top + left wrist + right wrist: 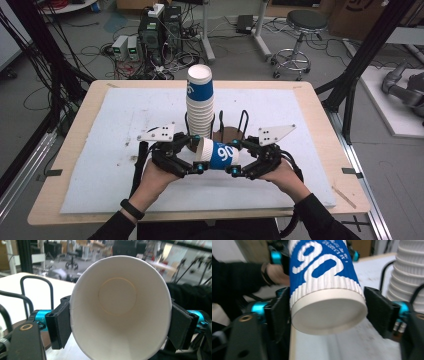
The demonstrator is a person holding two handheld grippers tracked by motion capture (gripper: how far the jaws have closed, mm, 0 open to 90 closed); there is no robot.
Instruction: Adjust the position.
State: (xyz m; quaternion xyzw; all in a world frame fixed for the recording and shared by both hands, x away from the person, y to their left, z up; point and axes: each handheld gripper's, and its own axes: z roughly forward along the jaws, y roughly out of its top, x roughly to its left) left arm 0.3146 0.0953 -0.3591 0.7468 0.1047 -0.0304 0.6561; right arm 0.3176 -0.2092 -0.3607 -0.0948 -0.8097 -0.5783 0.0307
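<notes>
A blue-and-white ribbed paper cup lies on its side in the air between both grippers, above the white mat. My left gripper is shut on its open rim. In the left gripper view the cup's white inside faces the camera, and the left gripper presses a pad on each side. My right gripper is at the cup's base. In the right gripper view that base sits between the jaws of the right gripper, which stand open close beside it.
A tall stack of matching cups stands in a black wire holder just behind the grippers, also at the right edge of the right gripper view. A white mat covers the wooden table. Cables and a stool lie beyond.
</notes>
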